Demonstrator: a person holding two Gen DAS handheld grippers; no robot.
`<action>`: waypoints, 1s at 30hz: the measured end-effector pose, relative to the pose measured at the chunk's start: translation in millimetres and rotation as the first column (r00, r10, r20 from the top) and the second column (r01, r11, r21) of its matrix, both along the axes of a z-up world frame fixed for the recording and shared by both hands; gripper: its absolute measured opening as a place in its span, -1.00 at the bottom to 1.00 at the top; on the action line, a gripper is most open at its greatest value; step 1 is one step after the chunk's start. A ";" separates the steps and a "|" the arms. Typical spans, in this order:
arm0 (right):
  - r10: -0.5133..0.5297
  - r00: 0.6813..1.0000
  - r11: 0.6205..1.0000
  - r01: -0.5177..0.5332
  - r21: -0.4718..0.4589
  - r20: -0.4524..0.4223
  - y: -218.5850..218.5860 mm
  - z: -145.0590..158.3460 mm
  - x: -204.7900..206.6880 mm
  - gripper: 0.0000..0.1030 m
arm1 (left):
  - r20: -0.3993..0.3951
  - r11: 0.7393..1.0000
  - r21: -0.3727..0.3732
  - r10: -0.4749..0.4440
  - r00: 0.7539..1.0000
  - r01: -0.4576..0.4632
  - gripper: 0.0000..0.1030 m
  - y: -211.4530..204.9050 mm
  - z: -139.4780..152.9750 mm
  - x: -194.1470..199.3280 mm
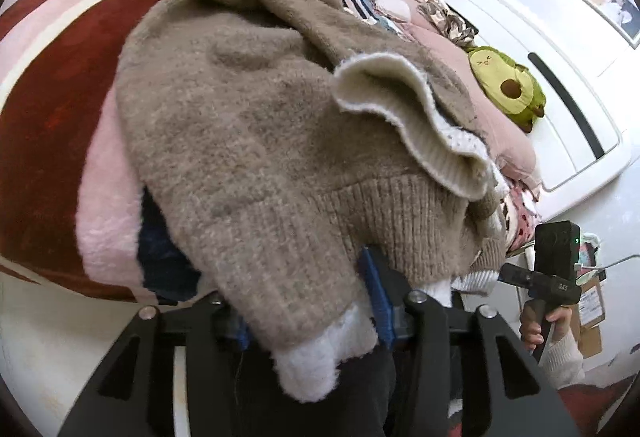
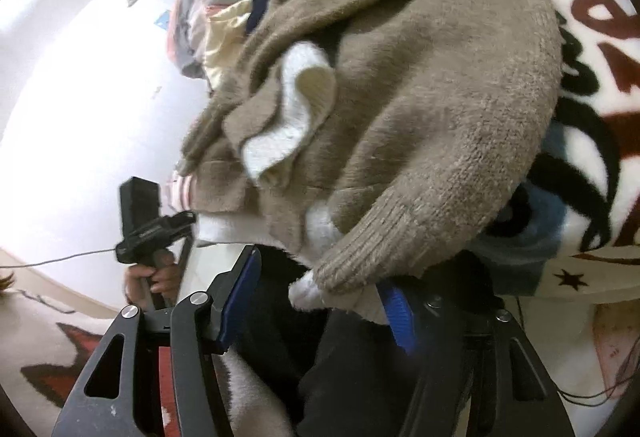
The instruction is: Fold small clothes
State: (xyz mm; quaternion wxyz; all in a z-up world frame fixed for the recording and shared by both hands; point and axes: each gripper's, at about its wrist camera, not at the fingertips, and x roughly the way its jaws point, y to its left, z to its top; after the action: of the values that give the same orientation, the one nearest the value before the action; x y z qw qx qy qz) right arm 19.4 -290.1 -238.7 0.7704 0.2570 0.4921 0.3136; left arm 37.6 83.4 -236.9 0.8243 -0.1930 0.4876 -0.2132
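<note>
A fuzzy brown sweater [image 1: 248, 125] with white trim lies heaped on a bed, its cream ribbed collar [image 1: 396, 109] turned up. One sleeve hangs toward me, and its white cuff [image 1: 312, 361] fills the gap between the blue pads [image 1: 376, 297] of my left gripper [image 1: 308, 301], which is shut on it. In the right wrist view the sweater [image 2: 420, 97] drapes its other ribbed cuff [image 2: 360, 269] over the right pad [image 2: 396, 313] of my right gripper [image 2: 320, 273]. A dark gap shows beside the left pad, so the jaws stand open.
An avocado plush [image 1: 508, 85] and pink and striped clothes [image 1: 480, 49] lie behind the sweater. A red and pink striped blanket [image 1: 52, 77] covers the bed, with a white cabinet [image 1: 560, 85] beyond. A hand holds the other gripper's handle [image 1: 556, 269]. Dark trousers [image 2: 352, 377] sit below the jaws.
</note>
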 end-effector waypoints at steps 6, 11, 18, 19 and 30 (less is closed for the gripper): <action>-0.046 0.998 0.998 0.044 -0.041 -0.053 3.9 -16.5 9.5 -0.04 | -0.005 1.000 0.024 0.010 1.000 -0.009 -0.09 -11.0 -1.0 7.8; -0.074 0.996 0.989 0.067 -0.134 -0.045 0.7 -14.0 5.5 -0.78 | 0.003 0.997 0.072 0.005 1.000 -0.006 -0.45 -20.8 4.5 10.6; -0.057 0.998 0.998 0.057 0.002 0.038 -11.1 9.8 -8.1 -0.82 | 0.101 0.999 0.042 0.004 0.995 -0.008 -0.57 -14.4 34.2 1.7; -0.062 0.996 0.998 0.061 0.027 0.056 -13.0 16.7 -8.8 -0.82 | 0.125 0.999 0.032 0.008 0.992 -0.012 -0.57 -12.9 41.3 0.0; -0.060 0.952 0.993 0.027 0.114 0.301 -2.4 94.0 -21.7 -0.84 | 0.322 1.000 0.006 0.025 0.946 -0.029 -0.63 -2.2 107.6 -20.8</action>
State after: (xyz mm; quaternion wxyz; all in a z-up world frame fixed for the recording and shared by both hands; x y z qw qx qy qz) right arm -2.2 -292.5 -144.6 0.8284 0.2581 0.3442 0.3587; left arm 16.8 81.2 -129.3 0.8968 -0.1577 0.3449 -0.2278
